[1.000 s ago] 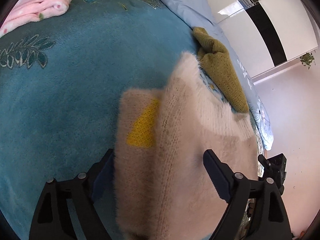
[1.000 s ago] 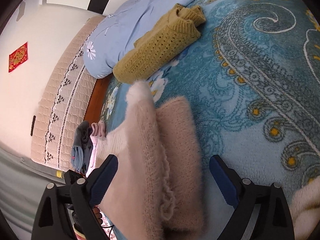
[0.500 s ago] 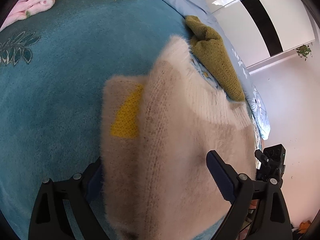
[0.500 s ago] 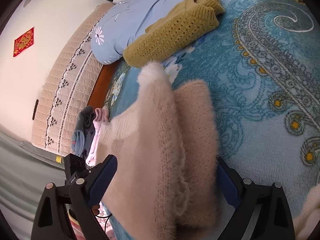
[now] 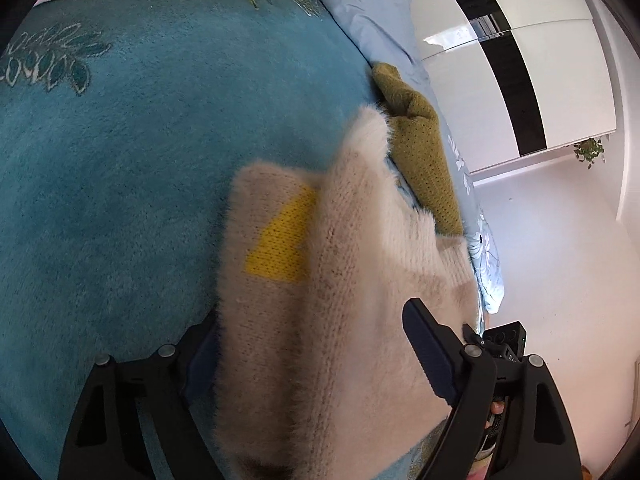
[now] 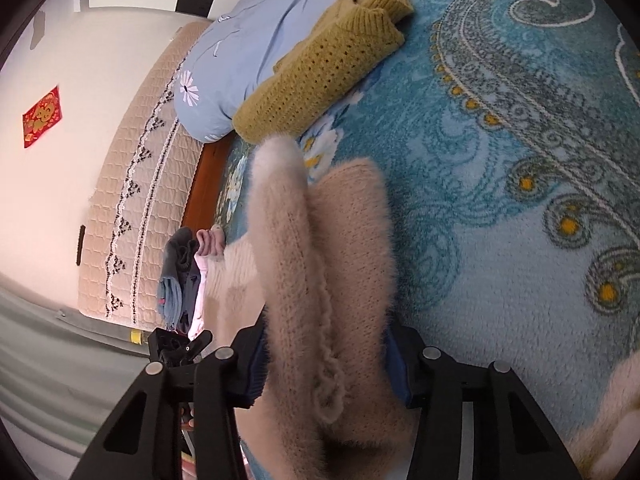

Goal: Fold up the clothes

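Right wrist view: right hand-held gripper (image 6: 328,364) jaws just closed in on the folded beige sweater (image 6: 320,264) on the bed (image 6: 520,160), apparently pinching it. Left hand-held gripper (image 5: 316,360) wide, straddling its other edge, not yet gripping; lift seemingly near.

Folded fuzzy sweater (image 5: 344,280) sits on the bed blanket (image 5: 120,200), with a knit sweater (image 6: 320,68) just behind it, leaning on the pillow (image 6: 248,48) by the headboard (image 6: 136,200).

White wardrobe (image 5: 560,92), quilted headboard (image 6: 136,216), pale floor (image 5: 560,260).
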Available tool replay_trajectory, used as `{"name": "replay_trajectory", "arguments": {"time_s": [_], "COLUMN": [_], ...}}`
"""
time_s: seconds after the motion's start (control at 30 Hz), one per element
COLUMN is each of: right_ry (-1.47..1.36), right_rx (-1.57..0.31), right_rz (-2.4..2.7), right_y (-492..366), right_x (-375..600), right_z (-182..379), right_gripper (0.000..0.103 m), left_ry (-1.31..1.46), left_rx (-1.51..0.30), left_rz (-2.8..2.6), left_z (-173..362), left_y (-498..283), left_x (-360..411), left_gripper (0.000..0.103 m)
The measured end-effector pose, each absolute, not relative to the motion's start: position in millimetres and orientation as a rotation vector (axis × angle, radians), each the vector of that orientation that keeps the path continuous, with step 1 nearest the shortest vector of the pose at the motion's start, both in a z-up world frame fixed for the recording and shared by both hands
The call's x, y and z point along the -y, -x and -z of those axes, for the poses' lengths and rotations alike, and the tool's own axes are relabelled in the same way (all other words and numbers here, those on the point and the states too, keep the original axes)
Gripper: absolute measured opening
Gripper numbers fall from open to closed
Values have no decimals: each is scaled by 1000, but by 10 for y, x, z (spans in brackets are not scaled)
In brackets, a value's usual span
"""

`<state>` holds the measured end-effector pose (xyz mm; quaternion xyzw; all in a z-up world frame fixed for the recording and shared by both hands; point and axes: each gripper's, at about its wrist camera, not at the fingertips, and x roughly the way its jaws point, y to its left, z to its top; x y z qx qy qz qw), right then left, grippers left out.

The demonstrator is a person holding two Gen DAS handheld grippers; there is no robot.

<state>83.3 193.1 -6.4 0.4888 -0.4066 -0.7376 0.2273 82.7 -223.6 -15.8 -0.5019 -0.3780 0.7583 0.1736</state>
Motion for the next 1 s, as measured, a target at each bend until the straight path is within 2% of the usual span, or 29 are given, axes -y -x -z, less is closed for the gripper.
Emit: {"name": "replay_trajectory", "arguments": {"time_s": [0.1, 0.17, 0.27, 0.57, 0.73, 1.0], "right_ry": [-1336, -1322, -1303, -1284, -1267, -1206], "right_rx": [1104, 1095, 1091, 1068, 1122, 992], "right_rz": [2047, 2057, 2063, 2107, 2117, 2150], "right_y": [-841, -847, -866, -913, -969, -946], "right_x": [-1921, -1913, -1926, -1916, -1884, -1585], "right_z": [46, 14, -4, -7, -167, -846], "right_gripper": [50, 45, 42, 41, 36, 34], "left_ry": [1427, 1439, 1444, 1460, 1422, 1263], "left_rx": [1047, 1029, 1033, 949, 881, 838], "left_rz": [-2179, -2208, -2228, -2281, -2302, -2330], "left_z": [131, 121, 97, -122, -351, -900], "left_y": [-817, -833, -879, -976, -1034, -1246], "left_x": [2177, 2152, 2148, 1991, 1925, 2118], "left_gripper": [83, 70, 59, 40, 36, 35]}}
